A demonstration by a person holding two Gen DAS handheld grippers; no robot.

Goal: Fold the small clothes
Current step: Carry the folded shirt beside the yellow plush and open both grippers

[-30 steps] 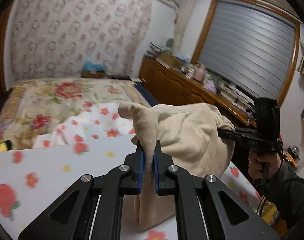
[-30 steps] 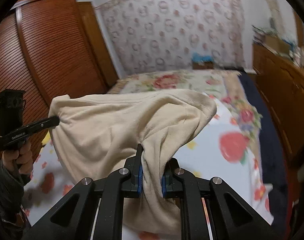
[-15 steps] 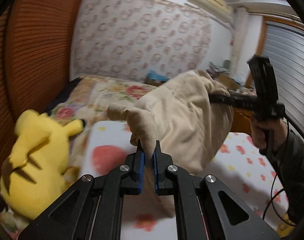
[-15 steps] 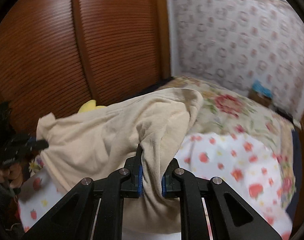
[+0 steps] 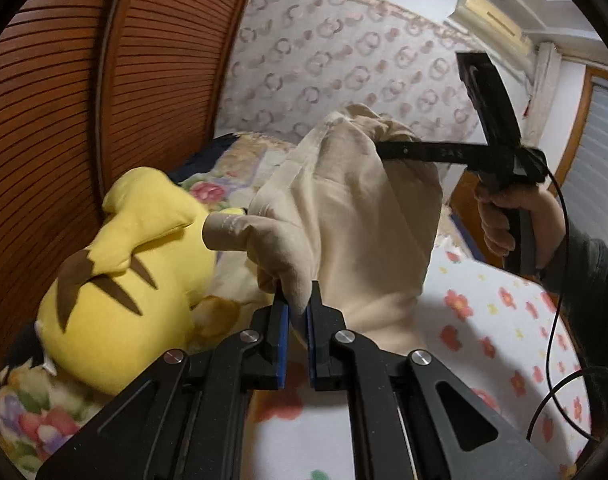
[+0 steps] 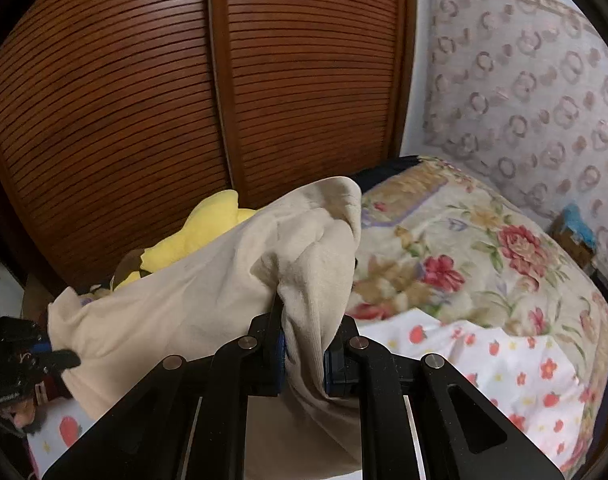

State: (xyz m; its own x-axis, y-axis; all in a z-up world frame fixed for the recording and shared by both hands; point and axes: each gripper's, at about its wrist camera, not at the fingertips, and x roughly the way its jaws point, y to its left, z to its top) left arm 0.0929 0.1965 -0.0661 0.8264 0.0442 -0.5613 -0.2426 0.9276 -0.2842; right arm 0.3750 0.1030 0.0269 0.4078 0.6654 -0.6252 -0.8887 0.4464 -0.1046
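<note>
Left wrist view: the left gripper (image 5: 297, 312), a black two-finger tool with blue pads, is clamped on a corner of a small cream-beige garment of soft knit cotton (image 5: 356, 216). A short tab of the cloth sticks out to the left above the jaws. The garment hangs in the air between the two tools, bunched and sagging. At the upper right the right gripper (image 5: 380, 148) bites another corner, held by a person's hand (image 5: 508, 220) in a dark sleeve. Beneath lies a white bed sheet printed with red flowers and strawberries (image 5: 504, 320). A yellow plush toy with brown stripes (image 5: 124, 280) sits at the left, against a brown louvred wooden wardrobe (image 5: 84, 80).

Right wrist view: the right gripper (image 6: 302, 356) is closed on a thick fold of the same cream garment (image 6: 208, 300), whose ribbed edge spills down between the jaws. The cloth stretches away to the left gripper (image 6: 62, 356) at the lower left edge, which pinches the far corner. A floral quilt (image 6: 464, 260) covers the bed beyond.

The fabric looks light, limp and not slippery, and nothing about it is fragile. It will droop and crumple wherever unsupported, so holding two corners of one edge, pulled gently apart, should keep it flat for laying on the sheet.
</note>
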